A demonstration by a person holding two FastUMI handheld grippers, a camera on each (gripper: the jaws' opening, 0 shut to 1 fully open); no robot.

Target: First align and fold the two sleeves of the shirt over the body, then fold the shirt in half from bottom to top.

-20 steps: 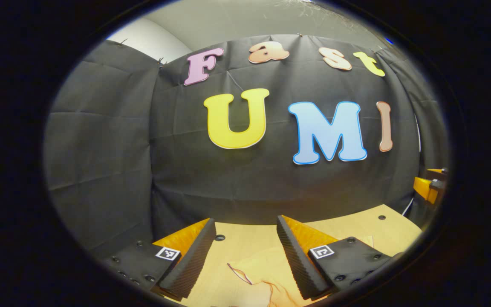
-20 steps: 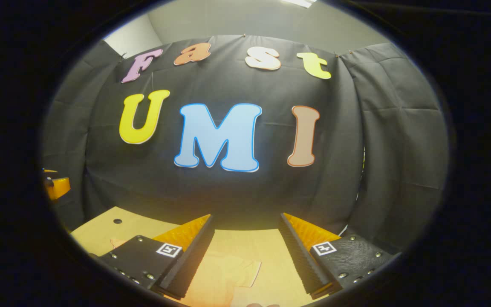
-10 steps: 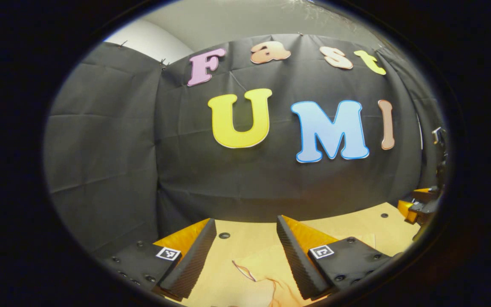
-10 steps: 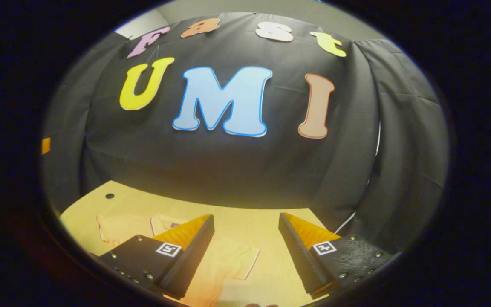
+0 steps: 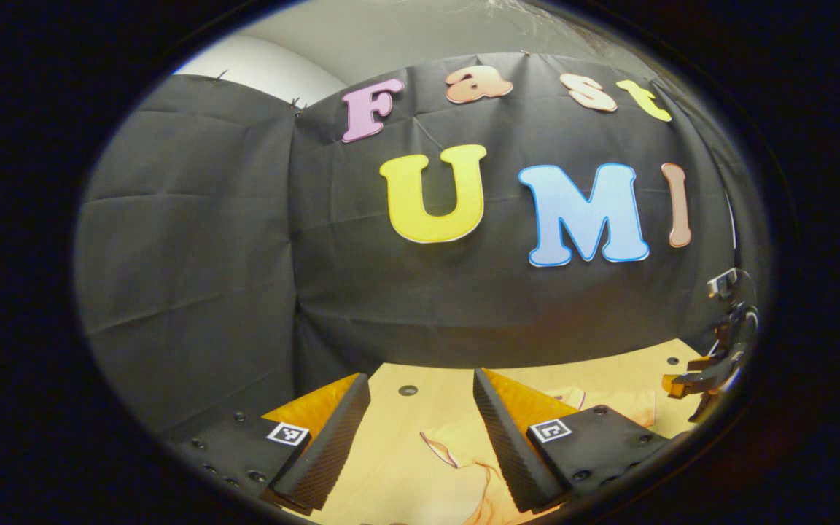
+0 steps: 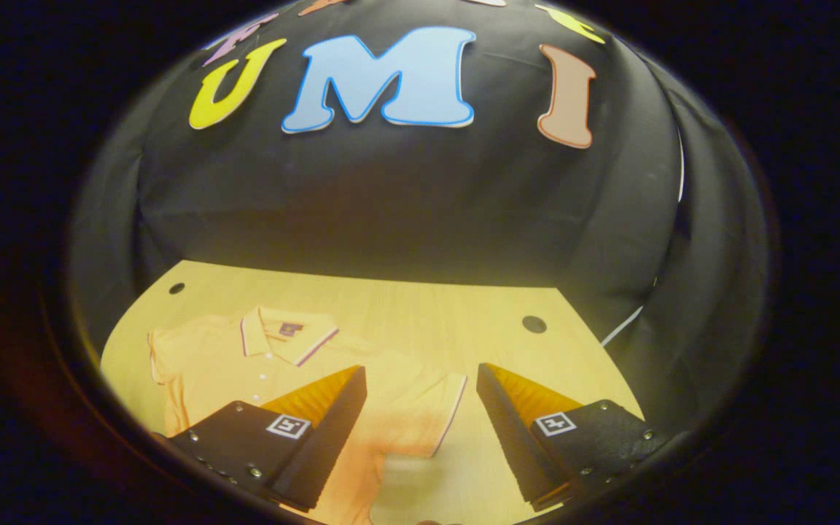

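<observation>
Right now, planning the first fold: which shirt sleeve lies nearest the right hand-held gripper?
The sleeve between the right hand-held gripper fingers; the other sleeve lies beyond the collar.

The shirt (image 6: 245,364) lower body seems cut off below the frame.

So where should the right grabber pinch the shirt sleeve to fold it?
Probably at the sleeve's striped cuff edge, coming down from above. The shirt lies flat on the table with that sleeve spread outward, its cuff between the open fingers of the right gripper. Pinching that loose edge should let it lift and swing over the body.
</observation>
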